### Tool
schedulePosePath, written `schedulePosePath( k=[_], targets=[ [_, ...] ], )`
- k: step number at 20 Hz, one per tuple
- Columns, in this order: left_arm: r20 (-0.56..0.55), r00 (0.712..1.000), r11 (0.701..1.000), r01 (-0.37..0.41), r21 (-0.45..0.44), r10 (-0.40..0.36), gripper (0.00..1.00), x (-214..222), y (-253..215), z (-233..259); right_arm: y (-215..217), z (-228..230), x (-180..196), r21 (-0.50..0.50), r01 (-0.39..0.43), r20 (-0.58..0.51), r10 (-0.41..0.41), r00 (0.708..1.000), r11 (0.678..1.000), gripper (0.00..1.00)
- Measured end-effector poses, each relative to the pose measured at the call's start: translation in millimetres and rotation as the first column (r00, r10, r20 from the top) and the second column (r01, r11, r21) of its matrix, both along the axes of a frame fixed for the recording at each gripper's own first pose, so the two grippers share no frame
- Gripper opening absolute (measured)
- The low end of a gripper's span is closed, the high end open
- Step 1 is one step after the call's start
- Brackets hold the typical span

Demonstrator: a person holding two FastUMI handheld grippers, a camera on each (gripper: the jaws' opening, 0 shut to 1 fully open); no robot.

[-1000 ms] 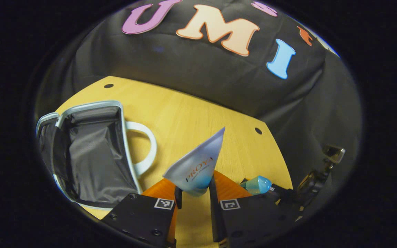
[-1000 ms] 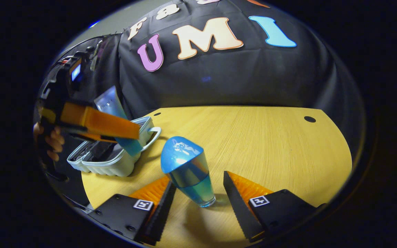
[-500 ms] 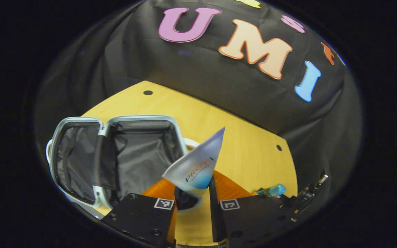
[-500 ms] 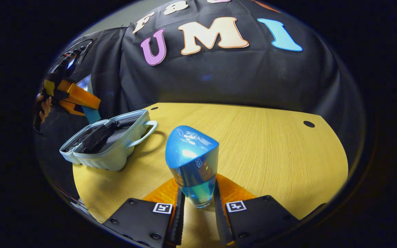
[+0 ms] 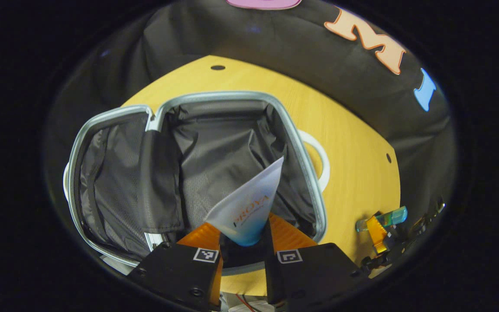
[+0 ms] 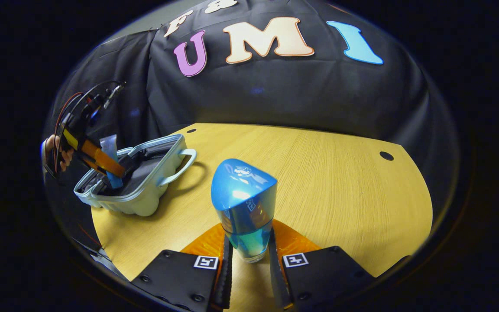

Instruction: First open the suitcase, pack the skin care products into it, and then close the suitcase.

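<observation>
In the left gripper view, the suitcase (image 5: 115, 173) lies open on the bench (image 5: 353, 173), both grey-lined halves facing up, its pale handle (image 5: 321, 160) on the right side. My left gripper (image 5: 244, 236) is clamped on the capped end of a frosted tube (image 5: 249, 203), held over the right-hand half; I can read "PROYA" in orange on it, with a smaller line beneath that is too fine to make out. Further right, my right gripper (image 5: 381, 227) holds the blue bottle (image 5: 388, 216) near the bench edge.

In the right gripper view, the suitcase (image 6: 145, 190) sits far left with the tube (image 6: 110, 160) above it. My right gripper (image 6: 249, 255) is closed on the blue bottle (image 6: 244, 208), which stands upright on the bench (image 6: 340, 190); the small print on its cap is illegible.
</observation>
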State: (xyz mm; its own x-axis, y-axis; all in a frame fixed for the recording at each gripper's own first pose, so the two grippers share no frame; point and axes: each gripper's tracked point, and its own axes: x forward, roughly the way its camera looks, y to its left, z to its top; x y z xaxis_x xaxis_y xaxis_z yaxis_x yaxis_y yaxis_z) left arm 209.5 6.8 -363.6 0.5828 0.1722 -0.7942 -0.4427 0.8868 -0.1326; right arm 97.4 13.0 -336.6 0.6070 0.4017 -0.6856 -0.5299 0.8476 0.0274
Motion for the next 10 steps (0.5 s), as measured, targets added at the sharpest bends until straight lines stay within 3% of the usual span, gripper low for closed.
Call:
schedulePosePath(
  k=[3, 8, 10],
  targets=[
    [-0.058, 0.998, 0.999, 0.015, -0.035, -0.017, 0.34, -0.5, 2.9, -13.1, 14.1, 18.9, -5.4, 0.014, 0.008, 0.005, -0.008, 1.0, 1.0, 0.4],
    [-0.088, 0.995, 0.997, 0.035, -0.071, -0.041, 0.38, -0.1, 15.8, -21.8, 63.6, 62.0, -12.0, 0.064, -0.005, 0.013, 0.004, 1.0, 0.998, 0.4],
    [-0.071, 0.997, 0.997, 0.038, -0.073, -0.043, 0.54, 0.2, 23.0, -16.4, 91.3, 75.3, -18.2, 0.101, -0.011, -0.003, 0.011, 1.0, 0.995, 0.4]
  ],
)
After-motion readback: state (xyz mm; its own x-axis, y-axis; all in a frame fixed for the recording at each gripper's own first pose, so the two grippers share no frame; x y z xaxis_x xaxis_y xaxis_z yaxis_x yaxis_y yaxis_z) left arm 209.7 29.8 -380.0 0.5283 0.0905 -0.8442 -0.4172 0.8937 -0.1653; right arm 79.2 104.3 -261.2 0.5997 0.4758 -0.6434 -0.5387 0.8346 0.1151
